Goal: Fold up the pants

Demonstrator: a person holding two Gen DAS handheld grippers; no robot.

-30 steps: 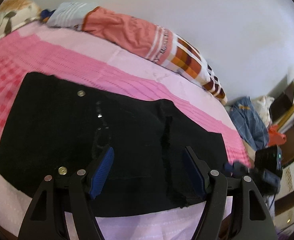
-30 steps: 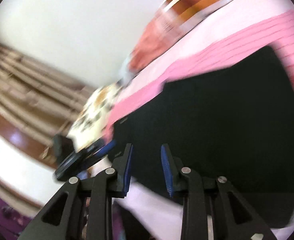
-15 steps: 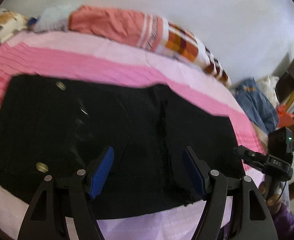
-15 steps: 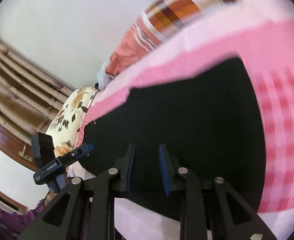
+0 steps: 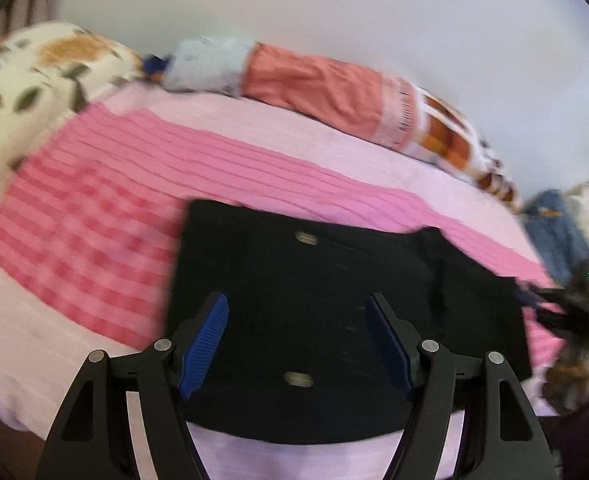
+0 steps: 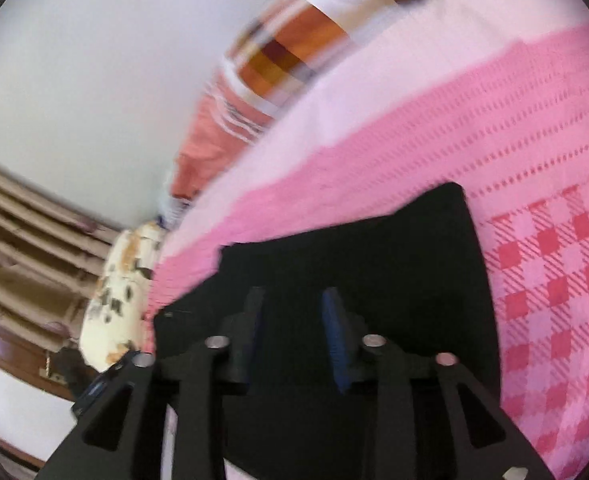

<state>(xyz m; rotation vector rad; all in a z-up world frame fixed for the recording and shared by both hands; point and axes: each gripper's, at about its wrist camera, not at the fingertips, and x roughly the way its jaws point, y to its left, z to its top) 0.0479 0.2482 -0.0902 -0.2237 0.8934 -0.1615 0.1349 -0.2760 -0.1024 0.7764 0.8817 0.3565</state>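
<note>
We see the black pants (image 5: 334,312) lying flat on the pink bedspread (image 5: 114,208), folded into a compact, roughly rectangular block. Two small metal buttons (image 5: 306,237) show on the upper layer, one toward the far edge and one toward the near edge. At one far corner a lower layer juts out beyond the top layer. In the right wrist view the pants (image 6: 374,264) appear as a plain dark slab.

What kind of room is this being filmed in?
Most likely a bedroom: black pants lie on a bed with a pink checked sheet, a floral pillow and a rolled blanket against the wall.
</note>
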